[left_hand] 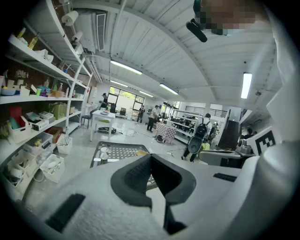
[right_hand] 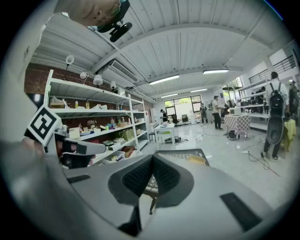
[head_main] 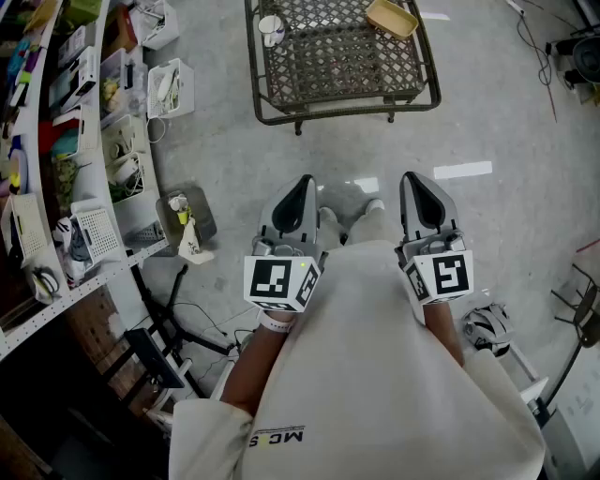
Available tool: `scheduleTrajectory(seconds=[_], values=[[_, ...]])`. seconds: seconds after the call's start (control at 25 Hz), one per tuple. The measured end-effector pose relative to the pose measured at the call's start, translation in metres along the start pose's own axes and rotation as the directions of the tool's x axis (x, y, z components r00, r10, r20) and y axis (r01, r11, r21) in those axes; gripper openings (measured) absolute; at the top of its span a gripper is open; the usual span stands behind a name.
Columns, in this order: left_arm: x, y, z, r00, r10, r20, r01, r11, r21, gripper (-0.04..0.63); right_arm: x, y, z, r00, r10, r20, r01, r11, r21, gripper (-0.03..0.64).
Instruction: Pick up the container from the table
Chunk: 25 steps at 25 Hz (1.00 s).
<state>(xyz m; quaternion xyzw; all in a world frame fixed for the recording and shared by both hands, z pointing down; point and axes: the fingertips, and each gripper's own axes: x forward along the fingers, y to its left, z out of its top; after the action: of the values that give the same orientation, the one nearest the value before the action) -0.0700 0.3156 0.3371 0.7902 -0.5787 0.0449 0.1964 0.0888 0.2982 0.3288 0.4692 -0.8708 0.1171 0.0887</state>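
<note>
- My left gripper (head_main: 302, 187) and right gripper (head_main: 418, 180) hang side by side at my waist, well short of the black wire-mesh metal table (head_main: 349, 97). Each has its jaws clenched tip to tip on nothing.
- A white mug (head_main: 270, 28) stands at the table's far left corner.
- The shallow tan rectangular container (head_main: 392, 17) rests open side up at the table's far right corner, well apart from both grippers.
- Its long axis runs diagonally, one short end towards the table's middle, the other towards its right edge.
- I judge two risks. Arriving with my jaws unopened would shove it off the far edge. Pinching one thin wall would let it tip or slip, since it sits skewed to my reach.
</note>
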Motion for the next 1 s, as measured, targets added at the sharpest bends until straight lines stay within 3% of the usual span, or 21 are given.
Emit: scheduleTrajectory(seconds=[0.2, 0.4, 0.8, 1.0], values=[[0.007, -0.055, -0.006, 0.995, -0.096, -0.024, 0.097, 0.995, 0.036, 0.014, -0.040, -0.013, -0.002, 1.000, -0.024, 0.018, 0.024, 1.000, -0.015, 0.017], [0.002, -0.103, -0.011, 0.979, -0.200, -0.044, 0.203, 0.976, 0.075, 0.014, -0.073, -0.035, -0.003, 0.993, -0.113, 0.046, 0.113, 0.994, 0.011, 0.017], [-0.019, -0.082, -0.014, 0.980, -0.197, -0.026, 0.198, 0.978, 0.066, 0.014, -0.076, -0.022, -0.010, 0.988, -0.142, 0.061, 0.140, 0.990, 0.029, 0.018], [-0.028, -0.055, -0.017, 0.983, -0.182, -0.035, 0.184, 0.982, 0.053, 0.014, -0.063, -0.005, -0.018, 0.988, -0.150, 0.046, 0.146, 0.986, 0.083, 0.018]])
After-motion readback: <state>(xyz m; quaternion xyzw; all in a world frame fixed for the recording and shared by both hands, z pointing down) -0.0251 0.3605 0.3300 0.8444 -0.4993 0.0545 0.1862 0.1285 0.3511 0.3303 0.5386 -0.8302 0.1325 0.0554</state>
